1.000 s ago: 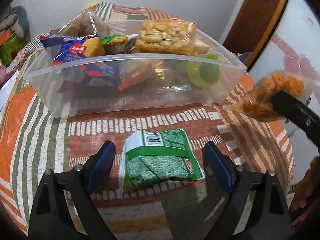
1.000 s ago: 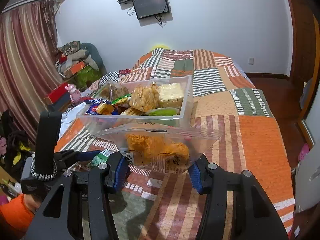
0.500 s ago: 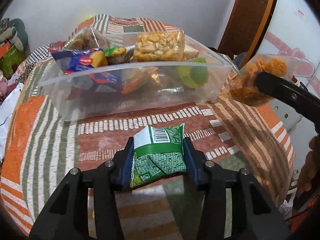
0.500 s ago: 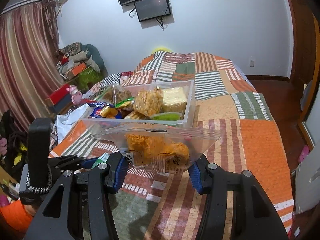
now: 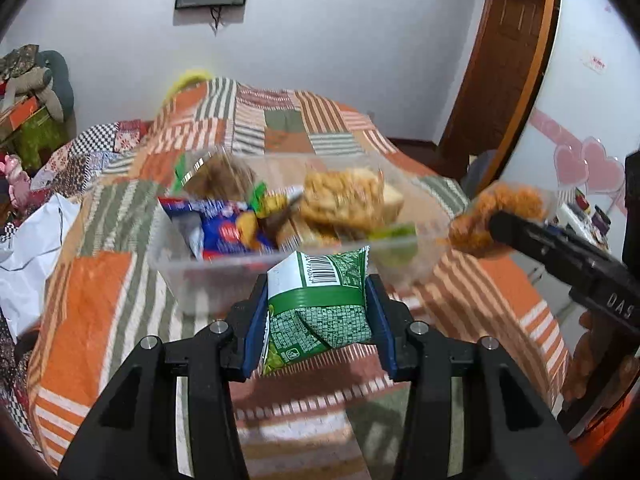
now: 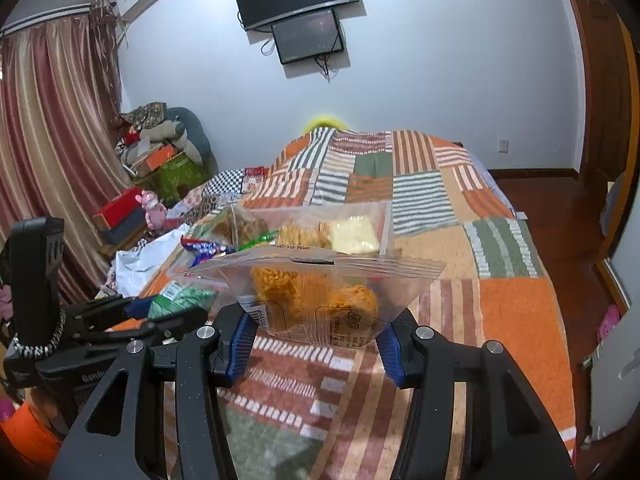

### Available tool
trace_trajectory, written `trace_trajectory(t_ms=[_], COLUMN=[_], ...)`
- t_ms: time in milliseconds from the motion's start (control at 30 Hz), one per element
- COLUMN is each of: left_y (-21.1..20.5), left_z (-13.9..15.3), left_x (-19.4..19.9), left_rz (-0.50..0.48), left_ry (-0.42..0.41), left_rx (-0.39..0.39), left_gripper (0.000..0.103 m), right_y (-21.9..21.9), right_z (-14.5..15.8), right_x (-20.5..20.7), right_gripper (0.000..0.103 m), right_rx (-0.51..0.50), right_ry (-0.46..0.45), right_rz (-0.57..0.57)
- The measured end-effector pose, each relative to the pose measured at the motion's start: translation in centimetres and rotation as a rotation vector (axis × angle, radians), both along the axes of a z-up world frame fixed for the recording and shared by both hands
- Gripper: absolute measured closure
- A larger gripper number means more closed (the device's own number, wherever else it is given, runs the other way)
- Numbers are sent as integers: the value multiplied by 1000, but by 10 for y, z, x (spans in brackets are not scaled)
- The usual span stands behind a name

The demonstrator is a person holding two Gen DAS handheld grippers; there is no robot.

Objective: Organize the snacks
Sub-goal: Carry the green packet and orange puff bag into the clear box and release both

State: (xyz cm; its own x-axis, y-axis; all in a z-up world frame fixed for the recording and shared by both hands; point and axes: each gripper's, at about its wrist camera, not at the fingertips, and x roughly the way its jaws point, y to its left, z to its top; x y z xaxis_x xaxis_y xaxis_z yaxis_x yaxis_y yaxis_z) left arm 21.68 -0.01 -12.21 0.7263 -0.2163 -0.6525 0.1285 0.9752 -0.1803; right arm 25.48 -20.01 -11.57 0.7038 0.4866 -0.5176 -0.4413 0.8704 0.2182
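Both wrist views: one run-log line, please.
left hand-held gripper: shut on green packet | right hand-held gripper: shut on clear bag | clear bin: holds snacks

Green snack packet [image 5: 318, 308] held aloft, clear bag of orange snacks [image 6: 320, 300] raised, filled clear bin [image 5: 240, 276]

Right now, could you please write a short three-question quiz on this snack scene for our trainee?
1. True or false: the left tool is shut on the green snack packet.
2. Multiple choice: what does the right tool hold? A) a blue wrapper B) a clear zip bag of orange snacks C) nothing
3. Fill in: the clear plastic bin of snacks rests on a patchwork ____.

Key: 1 true; 2 B; 3 bedspread.
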Motion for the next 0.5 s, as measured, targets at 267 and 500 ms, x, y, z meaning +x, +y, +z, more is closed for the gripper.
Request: trace_trajectory(t_ms=[267, 500], left_y=[0, -1], left_z=[7, -1], left_x=[30, 62], left_rz=[-10, -15], left_ry=[-20, 5], left_rx=[13, 9], left_gripper=[57, 57], right_y=[4, 13], right_z=[7, -4], right_x=[19, 40], right_gripper=[54, 54], right_rx=[-13, -31], right_ry=[-33, -5], right_rz=[-17, -14])
